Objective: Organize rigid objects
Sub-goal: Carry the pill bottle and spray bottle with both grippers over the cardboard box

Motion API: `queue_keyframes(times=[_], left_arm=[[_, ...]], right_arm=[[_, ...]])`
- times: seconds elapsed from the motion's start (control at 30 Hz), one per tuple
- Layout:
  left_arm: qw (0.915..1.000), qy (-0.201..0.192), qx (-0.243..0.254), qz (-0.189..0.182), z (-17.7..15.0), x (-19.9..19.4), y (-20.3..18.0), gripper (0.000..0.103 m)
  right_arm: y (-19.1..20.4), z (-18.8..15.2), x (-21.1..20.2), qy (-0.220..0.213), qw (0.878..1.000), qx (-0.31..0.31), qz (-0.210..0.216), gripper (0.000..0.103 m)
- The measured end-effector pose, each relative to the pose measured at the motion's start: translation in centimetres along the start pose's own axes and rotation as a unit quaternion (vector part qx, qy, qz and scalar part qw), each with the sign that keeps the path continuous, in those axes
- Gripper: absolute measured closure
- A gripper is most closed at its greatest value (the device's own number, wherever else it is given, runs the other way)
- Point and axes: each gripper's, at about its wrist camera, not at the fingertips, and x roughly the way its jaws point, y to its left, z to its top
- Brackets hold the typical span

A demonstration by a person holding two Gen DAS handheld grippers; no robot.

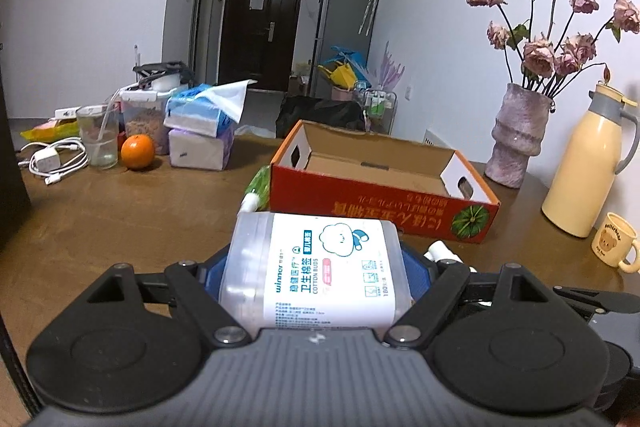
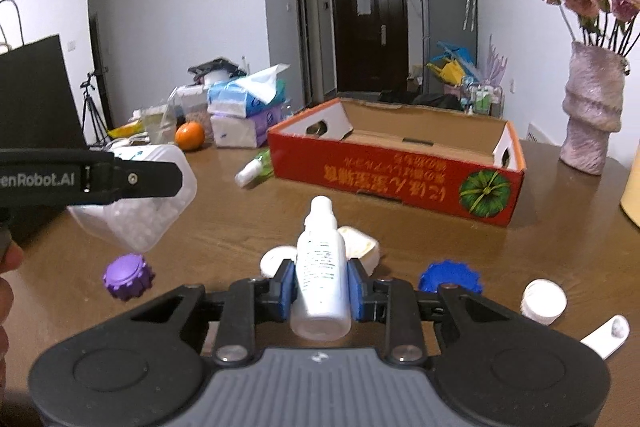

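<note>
Nearest the left wrist camera, the left gripper [image 1: 316,267] is clamped on a clear cotton-bud tub [image 1: 320,267] with a white label, its blue pads pressed against either side; in the right wrist view the same tub [image 2: 148,211] appears lifted off the wooden table [image 2: 224,223], so it looks ready to be carried over. The right gripper [image 2: 321,289] is likewise closed on a white spray bottle [image 2: 321,267], nozzle pointing forward, held between its blue pads. Around that gripper several small things are still loose on the tabletop: a purple gear-shaped cap [image 2: 128,277] to the left, a white round container [image 2: 362,247] just behind the bottle, a blue gear-shaped cap [image 2: 450,277] and a white bottle cap [image 2: 544,301] to the right, and a white spoon-like piece [image 2: 606,337] at the lower right edge. Farther on, a small green-and-white bottle [image 2: 256,169] lies on its side just beside the red cardboard box [image 2: 400,175], touching or nearly touching its left corner; I cannot tell which. The box itself, open at the top, shows only bare cardboard inside as far as either view reveals. My reading is that the sorting has barely begun: two items are in hand, nothing visibly in the box, and at least six pieces are left to gather.
</note>
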Motion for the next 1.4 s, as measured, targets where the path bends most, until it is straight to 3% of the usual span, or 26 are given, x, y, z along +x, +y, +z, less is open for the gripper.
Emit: queue_keyframes(times=[0.67, 1.4], left_arm=[[0.9996, -0.024, -0.004, -0.012, 4.2, 2.8, -2.9, 0.020], [0.9982, -0.049, -0.031, -0.012, 8.7, 9.4, -4.8, 0.020]], right_arm=[[-3.5, 3.6, 0.2, -0.055, 0.997, 0.026, -0.037, 0.076], [-6.7, 7.9, 4.7, -0.077, 0.994, 0.055, -0.062, 0.076]])
